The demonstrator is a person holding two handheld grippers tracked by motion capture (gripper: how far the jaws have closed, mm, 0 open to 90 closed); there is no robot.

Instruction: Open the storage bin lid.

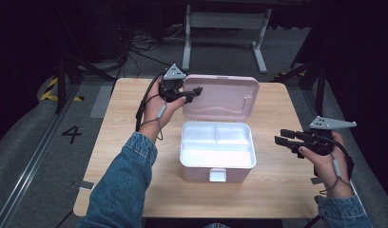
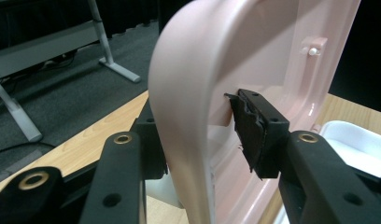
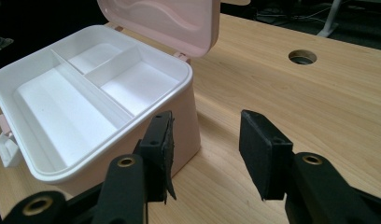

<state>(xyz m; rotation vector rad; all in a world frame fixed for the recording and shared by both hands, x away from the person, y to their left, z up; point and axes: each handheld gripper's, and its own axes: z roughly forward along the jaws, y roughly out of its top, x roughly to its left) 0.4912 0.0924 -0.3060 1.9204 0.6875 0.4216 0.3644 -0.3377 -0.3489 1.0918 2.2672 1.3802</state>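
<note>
High view: pink box (image 1: 217, 152) sits mid-table (image 1: 277, 199), lid (image 1: 223, 97) swung up and standing behind the body, white tray (image 1: 217, 142) inside with three empty compartments, front latch (image 1: 218, 175) hanging loose. My left gripper (image 1: 189, 92) is at the lid's left edge; my right gripper (image 1: 283, 137) hovers off to the box's right, well apart from it. Only writing I can read is a "4" (image 1: 72, 134) marked on the floor left of the table; no brand or label on the box that I can make out. Left gripper view: my jaws are clamped on the lid's rim, one pad on the outer face, the other on the inner face beside a small tab. Lid edge is curved and glossy, so I judge it slippery; thin moulded plastic, light, stiff enough to swing but it will flex if pinched hard. Best hold is this flat rim, not the curved corner. A small peg (image 2: 313, 51) sits high on the lid's inner face. Right gripper view: my jaws are spread apart, nothing between them, aimed across the box's near corner. Tray (image 3: 86, 88) looks thin and removable, I'd guess; the body is light and could slide on the wood if pushed without bracing. A round hole (image 3: 302, 57) is cut in the tabletop beyond.
</note>
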